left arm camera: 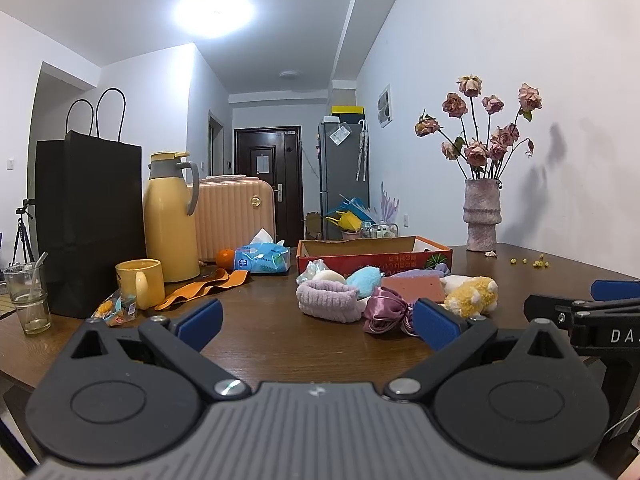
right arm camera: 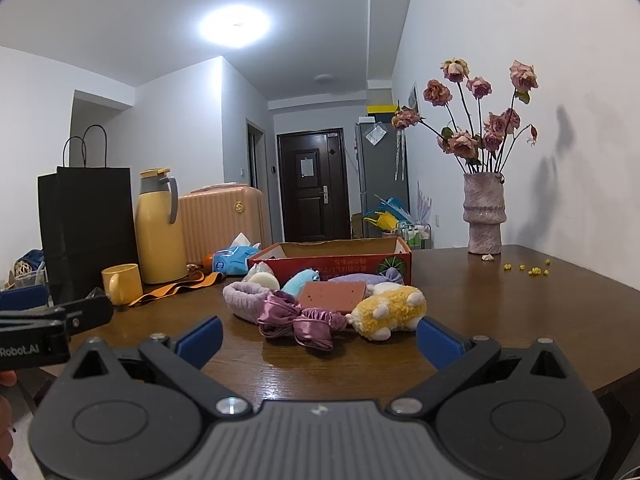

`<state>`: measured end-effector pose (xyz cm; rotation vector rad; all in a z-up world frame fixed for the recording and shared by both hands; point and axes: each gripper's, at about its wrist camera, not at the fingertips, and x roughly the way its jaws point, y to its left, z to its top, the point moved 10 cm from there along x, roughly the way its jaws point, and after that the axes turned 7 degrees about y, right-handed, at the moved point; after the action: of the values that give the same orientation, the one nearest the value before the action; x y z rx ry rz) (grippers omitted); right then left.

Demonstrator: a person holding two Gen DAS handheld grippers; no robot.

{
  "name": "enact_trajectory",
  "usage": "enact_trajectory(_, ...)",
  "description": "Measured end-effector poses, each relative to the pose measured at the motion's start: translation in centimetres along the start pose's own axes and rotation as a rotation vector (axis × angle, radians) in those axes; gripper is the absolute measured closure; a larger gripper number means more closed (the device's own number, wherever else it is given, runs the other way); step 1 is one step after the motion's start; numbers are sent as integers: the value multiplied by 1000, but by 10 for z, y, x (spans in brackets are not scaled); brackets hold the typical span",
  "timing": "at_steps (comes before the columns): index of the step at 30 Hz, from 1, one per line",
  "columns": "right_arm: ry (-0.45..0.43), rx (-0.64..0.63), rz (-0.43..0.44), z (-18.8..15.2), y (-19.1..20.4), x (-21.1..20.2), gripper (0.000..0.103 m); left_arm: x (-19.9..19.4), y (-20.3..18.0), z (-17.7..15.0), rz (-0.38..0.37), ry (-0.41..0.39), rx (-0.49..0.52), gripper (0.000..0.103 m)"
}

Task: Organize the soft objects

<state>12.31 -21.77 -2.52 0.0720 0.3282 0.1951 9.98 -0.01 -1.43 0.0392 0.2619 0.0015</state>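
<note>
Satin scrunchie (right arm camera: 301, 322) and yellow plush (right arm camera: 390, 312) lie nearest in the soft pile just before the red box (right arm camera: 332, 264) mid-table, so with both grippers, left (left arm camera: 316, 322) and right (right arm camera: 320, 340), spread wide and empty, a good start is probably pinching one near item low and lifting it clear over the box wall.

A round ceiling lamp (left arm camera: 214, 10) glares white overhead, lighting the room evenly. The dried roses (right arm camera: 476, 120) throw soft grey shadows on the wall (right arm camera: 560, 80). Fisheye bending curves the edges, and the corners go black.
</note>
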Motion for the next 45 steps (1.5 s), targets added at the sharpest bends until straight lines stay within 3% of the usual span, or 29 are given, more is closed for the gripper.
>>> enact_trajectory(45,-7,-12,-13,1,0,-1,0,5,4,-1,9,3,22,0)
